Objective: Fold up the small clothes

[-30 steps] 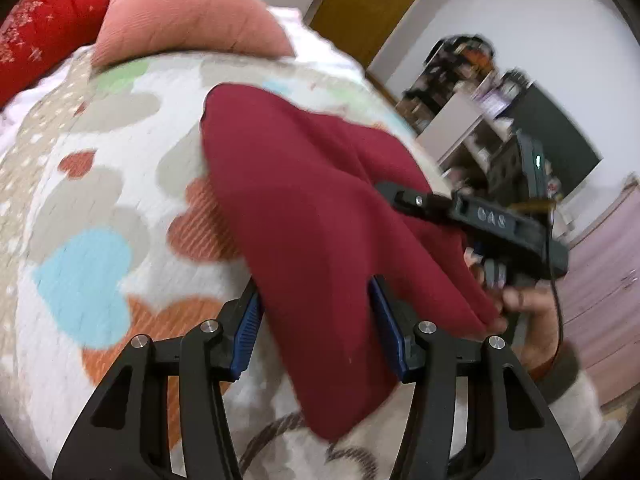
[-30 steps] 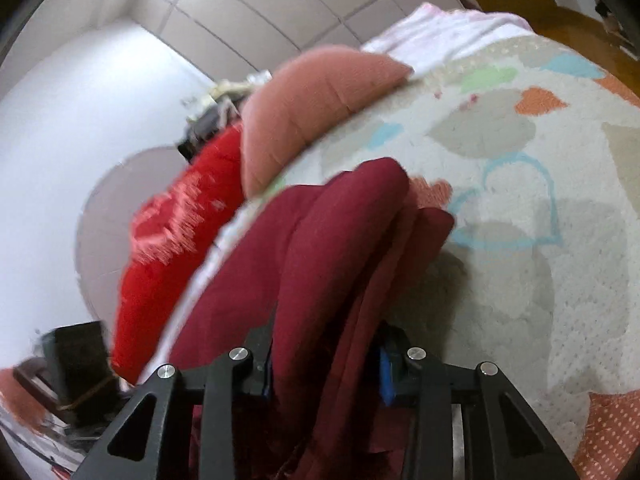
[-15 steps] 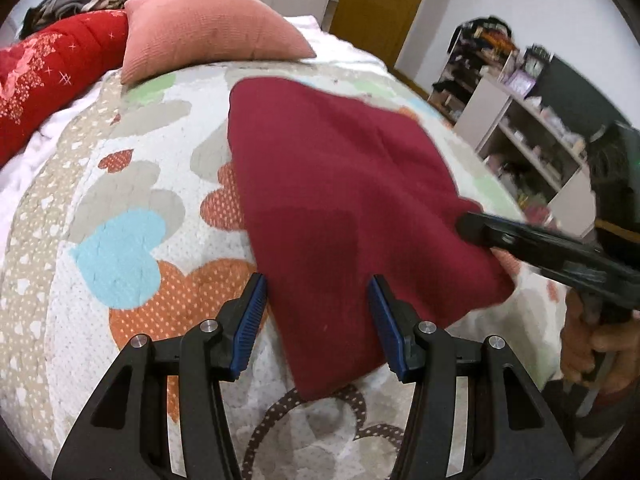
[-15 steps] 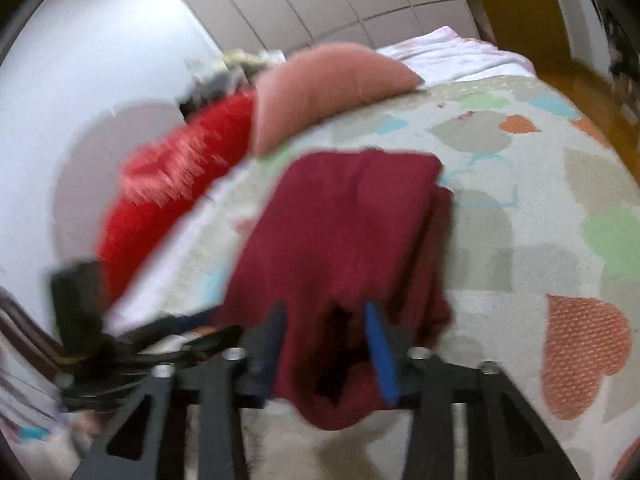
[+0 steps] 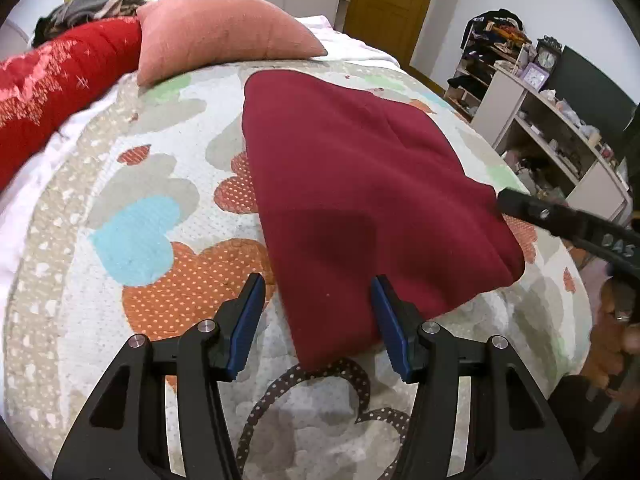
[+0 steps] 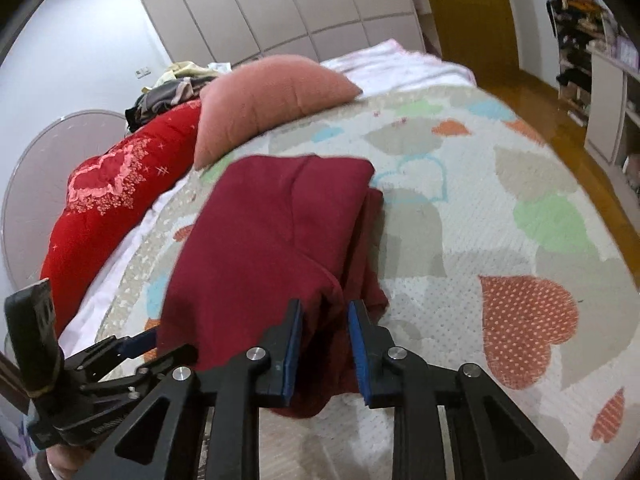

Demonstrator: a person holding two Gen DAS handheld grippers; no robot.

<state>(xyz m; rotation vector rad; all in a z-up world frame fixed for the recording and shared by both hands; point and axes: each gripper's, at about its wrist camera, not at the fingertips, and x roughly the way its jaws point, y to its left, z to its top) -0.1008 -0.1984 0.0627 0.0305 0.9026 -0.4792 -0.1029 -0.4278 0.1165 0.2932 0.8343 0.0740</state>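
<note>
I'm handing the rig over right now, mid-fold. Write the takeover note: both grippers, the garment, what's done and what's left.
Left gripper: jaws open, straddling the near corner of the dark red fleece garment, not gripping.
Right gripper: jaws open, with the garment's bunched edge between them, not clamped.
Garment: lying folded on the heart-patterned quilt, short of the pink corduroy pillow.
Done: a fold is laid, top mostly flat.
Left: the right side looks uneven, with layers sticking out; probably tidy it, then fold again if needed.
</note>
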